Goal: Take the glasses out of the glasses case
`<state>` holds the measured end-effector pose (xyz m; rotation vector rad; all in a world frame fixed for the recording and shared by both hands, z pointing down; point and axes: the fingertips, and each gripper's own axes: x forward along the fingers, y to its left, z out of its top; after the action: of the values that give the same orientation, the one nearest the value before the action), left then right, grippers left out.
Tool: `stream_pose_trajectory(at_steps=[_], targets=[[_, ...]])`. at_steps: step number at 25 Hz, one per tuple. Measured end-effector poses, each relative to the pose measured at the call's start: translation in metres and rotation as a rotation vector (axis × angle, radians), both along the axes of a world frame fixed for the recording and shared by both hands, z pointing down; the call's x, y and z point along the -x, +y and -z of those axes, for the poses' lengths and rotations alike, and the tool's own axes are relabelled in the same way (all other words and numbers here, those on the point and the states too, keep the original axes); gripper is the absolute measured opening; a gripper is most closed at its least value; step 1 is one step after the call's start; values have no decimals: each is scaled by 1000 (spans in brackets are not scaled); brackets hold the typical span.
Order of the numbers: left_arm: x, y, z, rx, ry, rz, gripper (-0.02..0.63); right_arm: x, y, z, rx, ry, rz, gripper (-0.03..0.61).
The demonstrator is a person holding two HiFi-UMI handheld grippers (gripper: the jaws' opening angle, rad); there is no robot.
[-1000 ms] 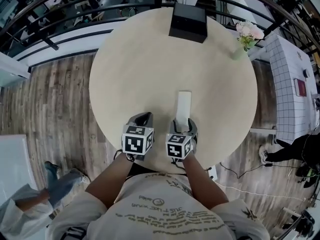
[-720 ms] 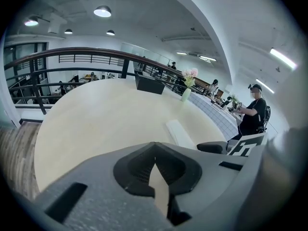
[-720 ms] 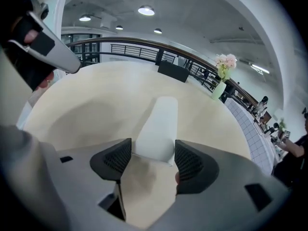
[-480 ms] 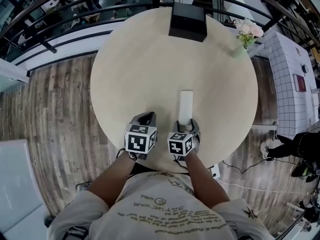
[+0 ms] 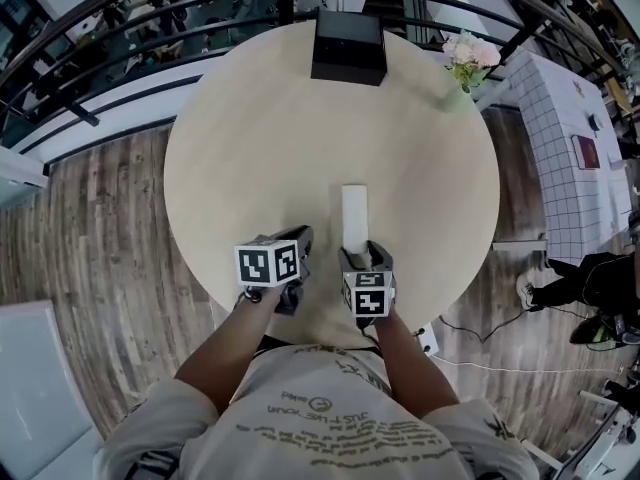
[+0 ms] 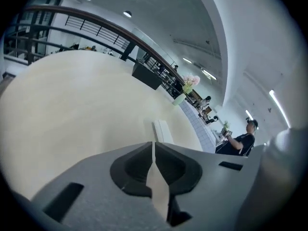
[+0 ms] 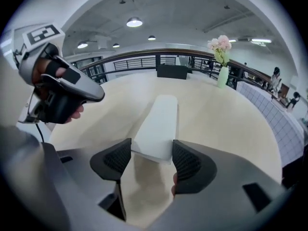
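The white glasses case (image 5: pixel 355 208) lies closed on the round beige table (image 5: pixel 250 148), its long side pointing away from me. My right gripper (image 5: pixel 356 253) is at the case's near end. In the right gripper view the case (image 7: pixel 159 119) sits between both pads of this gripper (image 7: pixel 151 158), which touch its sides. My left gripper (image 5: pixel 300 236) hovers just left of the case, shut with nothing in it. The left gripper view shows its jaws (image 6: pixel 153 146) closed together and the case (image 6: pixel 162 130) just beyond them. No glasses are visible.
A black box (image 5: pixel 348 46) stands at the table's far edge, and a vase of pink flowers (image 5: pixel 462 58) at the far right edge. A dark railing (image 5: pixel 120 28) curves behind the table. The table's near edge (image 5: pixel 320 333) is under my hands. A person (image 6: pixel 243 138) stands far right.
My left gripper has rolled, its marker cube now showing another face, and has shifted a little toward the case. The right gripper stays at the case's near end.
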<state>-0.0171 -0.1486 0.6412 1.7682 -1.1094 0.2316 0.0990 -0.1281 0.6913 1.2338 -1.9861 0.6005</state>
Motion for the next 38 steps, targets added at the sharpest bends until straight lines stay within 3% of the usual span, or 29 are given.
stream_pose_trajectory(at_steps=[6, 10, 15, 19, 38], targets=[[-20, -33, -8, 14, 200, 49, 15, -6, 0, 3, 14, -127, 38, 270], [-36, -53, -18, 62, 313, 61, 91, -12, 0, 3, 27, -219, 47, 270], [-53, -64, -27, 88, 336, 40, 91, -16, 2, 7, 40, -309, 53, 268], [-66, -71, -34, 122, 401, 59, 91, -21, 2, 7, 58, -370, 54, 269], [-86, -80, -42, 139, 427, 22, 77, -25, 3, 7, 78, -416, 80, 268]])
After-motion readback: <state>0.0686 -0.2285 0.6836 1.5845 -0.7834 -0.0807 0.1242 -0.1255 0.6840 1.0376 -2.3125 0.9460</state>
